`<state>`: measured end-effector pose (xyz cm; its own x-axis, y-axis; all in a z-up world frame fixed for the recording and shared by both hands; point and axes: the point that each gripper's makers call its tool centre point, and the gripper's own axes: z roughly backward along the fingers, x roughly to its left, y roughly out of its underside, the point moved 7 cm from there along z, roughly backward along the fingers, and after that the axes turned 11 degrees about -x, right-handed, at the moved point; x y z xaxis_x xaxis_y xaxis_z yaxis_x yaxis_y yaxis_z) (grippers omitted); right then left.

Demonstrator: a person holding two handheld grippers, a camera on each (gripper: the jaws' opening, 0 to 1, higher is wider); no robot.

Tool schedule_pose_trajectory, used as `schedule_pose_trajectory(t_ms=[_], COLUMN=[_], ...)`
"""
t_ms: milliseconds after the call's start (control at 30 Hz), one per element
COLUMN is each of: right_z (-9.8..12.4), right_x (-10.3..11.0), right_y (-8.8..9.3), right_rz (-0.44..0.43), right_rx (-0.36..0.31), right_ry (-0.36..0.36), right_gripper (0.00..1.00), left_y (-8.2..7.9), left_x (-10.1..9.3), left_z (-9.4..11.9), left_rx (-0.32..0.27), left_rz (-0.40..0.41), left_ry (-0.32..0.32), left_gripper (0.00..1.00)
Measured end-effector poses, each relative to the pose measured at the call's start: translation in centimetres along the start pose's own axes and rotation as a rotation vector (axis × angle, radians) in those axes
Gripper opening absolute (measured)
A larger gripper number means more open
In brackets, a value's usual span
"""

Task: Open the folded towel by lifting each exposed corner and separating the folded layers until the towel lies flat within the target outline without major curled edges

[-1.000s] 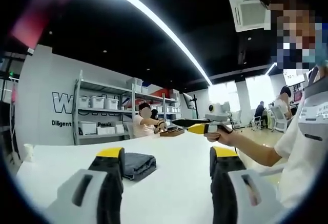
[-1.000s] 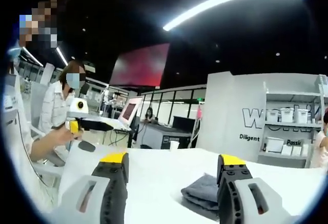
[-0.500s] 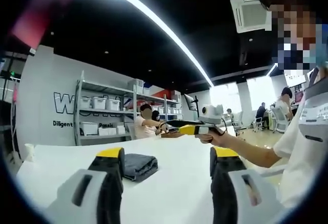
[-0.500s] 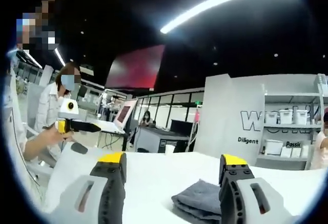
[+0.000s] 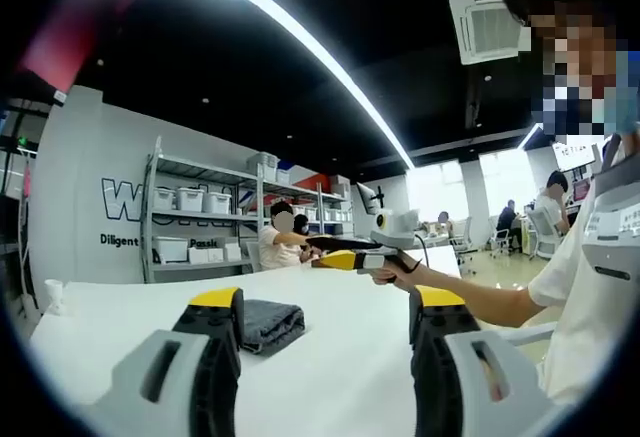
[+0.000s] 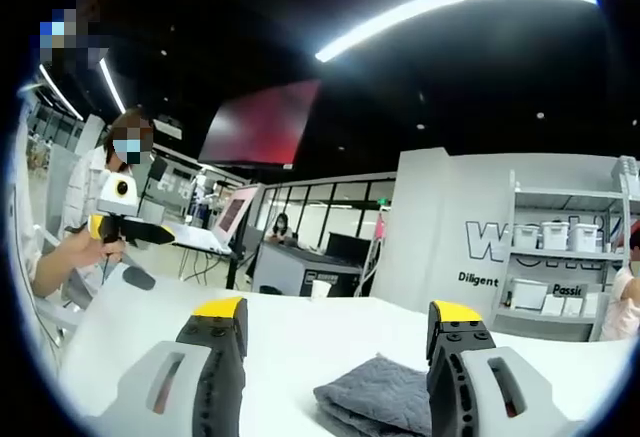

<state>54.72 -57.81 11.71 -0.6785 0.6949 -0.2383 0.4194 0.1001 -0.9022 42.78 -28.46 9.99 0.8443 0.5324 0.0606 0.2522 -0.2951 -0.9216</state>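
Your left gripper (image 5: 325,352) is sitting low over the white table (image 5: 340,337) with its jaws spread wide and nothing between them. The folded grey towel (image 5: 272,322) lies flat on the table just ahead of it, tucked right beside the left jaw and partly hidden behind that jaw's yellow-tipped end. Off past the right jaw you can see your right gripper (image 5: 335,258) held up in your hand (image 5: 400,273), well above the tabletop; from that angle I can't tell how its jaws stand.

From the right gripper view, the right gripper (image 6: 340,362) is also released, jaws wide apart and empty. The towel (image 6: 372,397) sits between the two jaws, closer to the right one, still folded in layers with its near edge toward you. Your left gripper (image 6: 125,227) shows far off to the left of that view, gripped in your other hand (image 6: 85,249) above the table edge.
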Motion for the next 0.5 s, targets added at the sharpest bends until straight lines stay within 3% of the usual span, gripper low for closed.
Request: schedule_pose_trajectory(t_ms=[133,500], right_z=[-0.9,-3.2], right_x=[-0.6,-1.6], right_y=[0.1,1.7], right_rz=[0.039,0.079], right_rx=[0.003,-0.008], right_ry=[-0.007,-0.035], right_gripper=[0.72,0.74], left_y=[-0.3,0.8], left_x=[-0.4,-0.6], left_z=[-0.2,-0.4], left_rx=[-0.016,-0.008], left_rz=[-0.015,-0.006], left_ry=[0.003,0.003], left_gripper=[0.68,0.67])
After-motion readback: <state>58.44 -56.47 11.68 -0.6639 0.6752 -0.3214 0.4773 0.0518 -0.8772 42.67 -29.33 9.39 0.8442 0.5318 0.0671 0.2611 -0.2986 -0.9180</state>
